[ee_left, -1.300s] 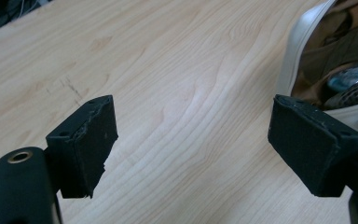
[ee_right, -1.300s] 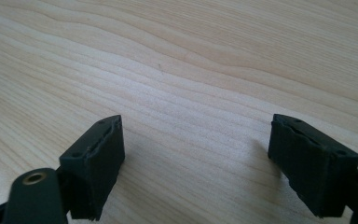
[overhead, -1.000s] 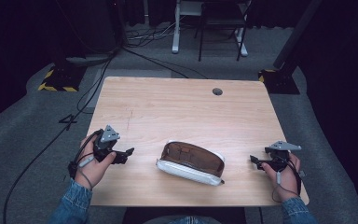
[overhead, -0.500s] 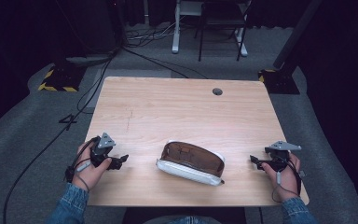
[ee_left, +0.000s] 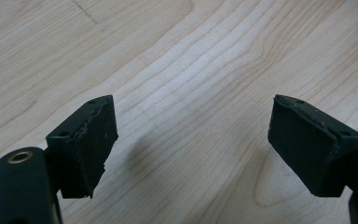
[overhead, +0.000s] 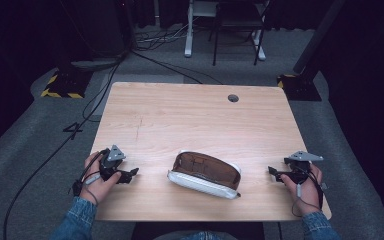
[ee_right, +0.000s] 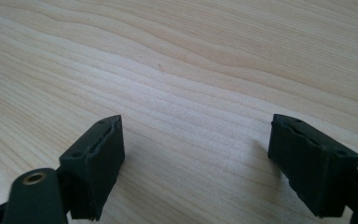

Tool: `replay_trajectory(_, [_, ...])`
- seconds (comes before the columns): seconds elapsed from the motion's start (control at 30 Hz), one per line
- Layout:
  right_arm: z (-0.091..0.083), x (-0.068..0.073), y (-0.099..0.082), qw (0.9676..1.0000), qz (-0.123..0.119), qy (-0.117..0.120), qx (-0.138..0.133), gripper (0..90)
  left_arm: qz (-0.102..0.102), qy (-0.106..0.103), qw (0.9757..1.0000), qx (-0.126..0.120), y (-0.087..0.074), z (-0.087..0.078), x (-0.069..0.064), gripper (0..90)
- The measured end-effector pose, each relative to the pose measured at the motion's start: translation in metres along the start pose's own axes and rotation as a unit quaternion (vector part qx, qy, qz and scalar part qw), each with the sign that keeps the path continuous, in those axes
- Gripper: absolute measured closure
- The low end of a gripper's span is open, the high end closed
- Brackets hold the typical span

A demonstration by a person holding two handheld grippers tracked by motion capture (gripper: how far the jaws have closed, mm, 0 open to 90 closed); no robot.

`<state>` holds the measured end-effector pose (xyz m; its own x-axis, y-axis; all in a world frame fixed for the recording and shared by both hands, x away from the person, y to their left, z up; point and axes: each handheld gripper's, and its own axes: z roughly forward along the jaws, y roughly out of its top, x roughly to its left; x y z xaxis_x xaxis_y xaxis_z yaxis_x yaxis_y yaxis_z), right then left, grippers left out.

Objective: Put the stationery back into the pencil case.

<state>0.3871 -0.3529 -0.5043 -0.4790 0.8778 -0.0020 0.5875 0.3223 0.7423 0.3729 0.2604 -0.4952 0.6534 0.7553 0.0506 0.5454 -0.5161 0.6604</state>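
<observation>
A brown pouch with a white rim (overhead: 205, 174) lies on the wooden table (overhead: 195, 120), near its front edge and between my two hands. My left gripper (overhead: 131, 173) rests low at the front left, jaws pointing right toward the pouch and a short way from it. Its jaws stand wide open over bare wood (ee_left: 191, 140). My right gripper (overhead: 271, 171) sits at the front right, pointing left at the pouch's other end. It is open too, with only wood grain between its pads (ee_right: 196, 154).
A small round grommet hole (overhead: 233, 98) sits near the table's far edge. Cables (overhead: 80, 120) run over the grey floor at the left. A chair and a white frame (overhead: 225, 30) stand behind the table, and yellow-black striped bases (overhead: 60, 86) lie at the far corners.
My left hand has sunk toward the tabletop and drifted a little toward the table's front left. The right hand and the pouch have stayed put.
</observation>
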Motion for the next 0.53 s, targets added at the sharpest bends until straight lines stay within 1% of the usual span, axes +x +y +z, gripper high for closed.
replay_trajectory(0.03, [-0.0001, 0.0002, 0.0, 1.0, 0.001, 0.0, 0.0, 18.8, -0.012, -0.012, 0.9998, 0.007, -0.0017, 0.0029, -0.0012, 16.2])
replay_trajectory(0.07, [-0.0001, 0.0001, 0.0, 1.0, 0.001, 0.0, 0.0, 18.8, -0.012, -0.012, 0.9998, 0.007, -0.0017, 0.0029, -0.0012, 15.1])
replay_trajectory(0.1, [-0.0001, 0.0002, 0.0, 1.0, 0.001, 0.0, 0.0, 18.8, -0.022, -0.024, 0.9995, 0.001, -0.0027, 0.0052, -0.0004, 15.1])
replay_trajectory(0.2, [0.0, 0.0001, 0.0, 1.0, -0.001, 0.001, 0.0, 18.8, -0.02, -0.025, 0.9994, -0.015, -0.0048, 0.0078, 0.0012, 13.3])
replay_trajectory(0.37, [-0.0001, 0.0003, 0.0, 1.0, 0.0, 0.001, 0.0, 18.8, -0.03, -0.02, 0.9993, -0.008, -0.0033, 0.0104, 0.0013, 6.0])
replay_trajectory(0.4, [0.0, 0.0002, -0.0001, 1.0, -0.001, 0.001, 0.0, 18.8, -0.03, -0.016, 0.9994, -0.01, -0.003, 0.0111, 0.0011, 5.5])
replay_trajectory(0.53, [-0.0003, 0.0004, -0.0002, 1.0, -0.002, 0.002, 0.0, 18.8, -0.031, -0.017, 0.9993, -0.01, -0.003, 0.0111, 0.001, 5.5])
